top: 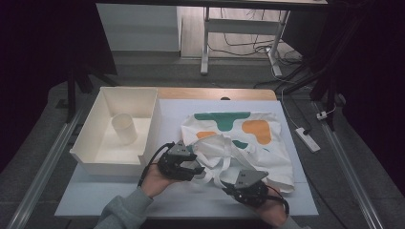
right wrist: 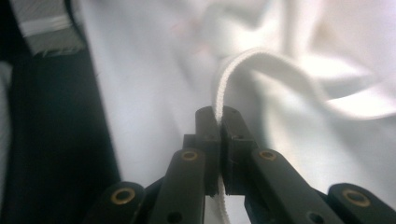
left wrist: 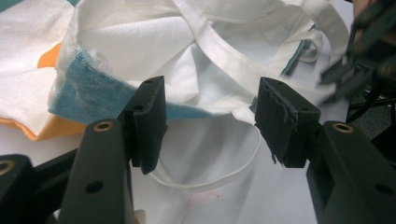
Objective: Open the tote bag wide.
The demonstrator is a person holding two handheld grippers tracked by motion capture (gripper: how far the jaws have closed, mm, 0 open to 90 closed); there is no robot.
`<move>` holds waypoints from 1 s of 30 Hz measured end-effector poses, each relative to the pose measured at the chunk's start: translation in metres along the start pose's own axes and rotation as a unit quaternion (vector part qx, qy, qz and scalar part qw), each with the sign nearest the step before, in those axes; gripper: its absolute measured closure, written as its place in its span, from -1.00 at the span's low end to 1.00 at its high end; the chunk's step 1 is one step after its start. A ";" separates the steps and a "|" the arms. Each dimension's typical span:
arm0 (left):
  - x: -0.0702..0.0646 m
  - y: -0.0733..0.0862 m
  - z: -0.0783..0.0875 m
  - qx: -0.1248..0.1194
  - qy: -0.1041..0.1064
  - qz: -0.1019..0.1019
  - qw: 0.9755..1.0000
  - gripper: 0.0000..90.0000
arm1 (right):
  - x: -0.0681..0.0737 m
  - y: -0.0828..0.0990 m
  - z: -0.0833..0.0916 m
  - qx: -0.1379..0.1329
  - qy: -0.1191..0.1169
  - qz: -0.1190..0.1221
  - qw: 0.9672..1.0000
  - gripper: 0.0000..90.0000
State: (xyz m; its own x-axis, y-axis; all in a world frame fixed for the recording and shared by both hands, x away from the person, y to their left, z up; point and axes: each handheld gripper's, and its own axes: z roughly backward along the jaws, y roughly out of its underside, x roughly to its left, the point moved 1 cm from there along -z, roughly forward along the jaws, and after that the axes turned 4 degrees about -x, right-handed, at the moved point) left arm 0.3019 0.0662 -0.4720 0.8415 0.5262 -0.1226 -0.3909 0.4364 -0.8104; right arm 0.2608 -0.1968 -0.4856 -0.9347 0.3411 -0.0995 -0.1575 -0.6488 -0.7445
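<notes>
Right gripper (right wrist: 220, 122), nearest, is clamped on a white strap (right wrist: 261, 63) of the tote (top: 248, 138), which lies right of the bin (top: 119, 131); left gripper (left wrist: 210, 116) gapes at its rim; soft, light, floppy cloth, best held by straps or hem.

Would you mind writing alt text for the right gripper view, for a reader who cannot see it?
The right gripper, its two black jaws shut, pinches a white fabric strap that rises from between the jaws and loops off to the right. Behind it lies the blurred white cloth of a tote bag, with a dark area along the left edge.
</notes>
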 end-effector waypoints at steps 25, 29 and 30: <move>0.001 0.000 0.000 -0.002 0.000 0.004 1.000 -0.03 | -0.125 -0.031 0.032 -0.095 0.141 -0.060 0.984 0.94; 0.003 0.000 0.000 -0.001 0.000 0.004 1.000 -0.04 | -0.144 -0.027 0.028 -0.095 0.157 -0.072 0.980 0.94; 0.003 0.000 -0.001 -0.002 0.000 0.004 1.000 -0.04 | -0.149 -0.026 0.026 -0.091 0.161 -0.076 0.980 0.94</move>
State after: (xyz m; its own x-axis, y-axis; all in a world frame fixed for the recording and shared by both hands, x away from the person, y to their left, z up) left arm 0.3044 0.0671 -0.4727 0.8381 0.5300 -0.1295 -0.3969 0.4293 -0.8113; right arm 0.3953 -0.2487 -0.4344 -0.7510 0.6409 -0.1588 -0.2007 -0.4506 -0.8699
